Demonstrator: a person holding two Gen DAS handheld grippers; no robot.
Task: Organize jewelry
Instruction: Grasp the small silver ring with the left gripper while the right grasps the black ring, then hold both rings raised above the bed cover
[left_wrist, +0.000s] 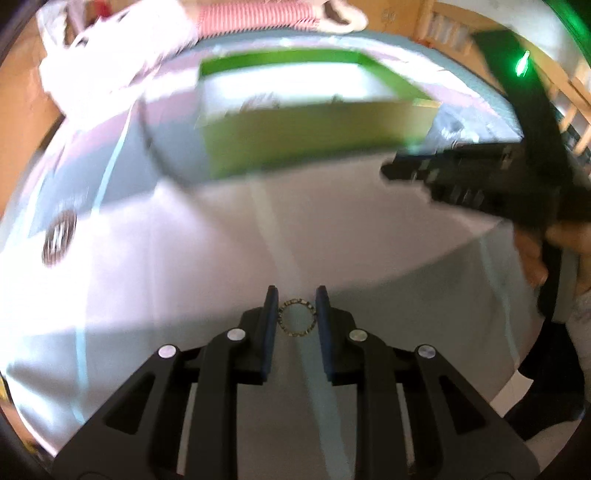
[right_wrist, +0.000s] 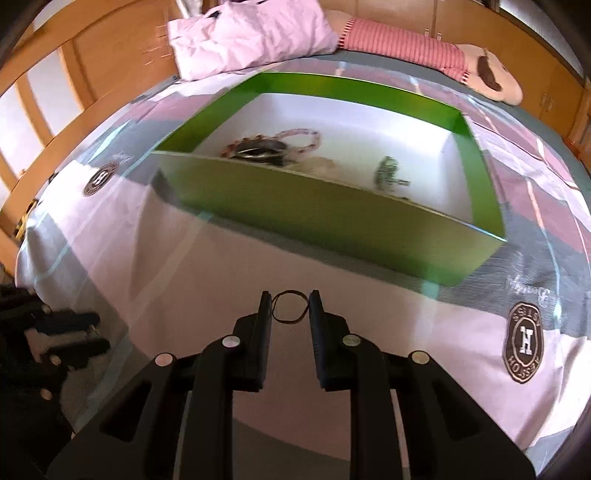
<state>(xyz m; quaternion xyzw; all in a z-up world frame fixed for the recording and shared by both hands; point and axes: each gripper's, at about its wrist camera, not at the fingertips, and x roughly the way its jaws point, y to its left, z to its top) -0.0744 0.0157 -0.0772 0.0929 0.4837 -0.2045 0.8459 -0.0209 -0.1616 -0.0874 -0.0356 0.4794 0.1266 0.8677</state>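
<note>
- Left wrist view: left claw (left_wrist: 296, 314) nearly closed, pinching beaded ring (left_wrist: 297, 317).
- Right claw (right_wrist: 290, 308) nearly closed, pinching thin ring (right_wrist: 290, 306).
- Step: carrying; next, release both into box (right_wrist: 332, 218) ahead.

- A thin dark ring (right_wrist: 290, 306) is clamped between the pads of the right gripper (right_wrist: 290, 308) at 6 o'clock.
- A green box (right_wrist: 332, 218) holding beaded bracelets (right_wrist: 273, 146) is seen at 12 o'clock.
- The left gripper (right_wrist: 66, 332) is seen at 9 o'clock.
</note>
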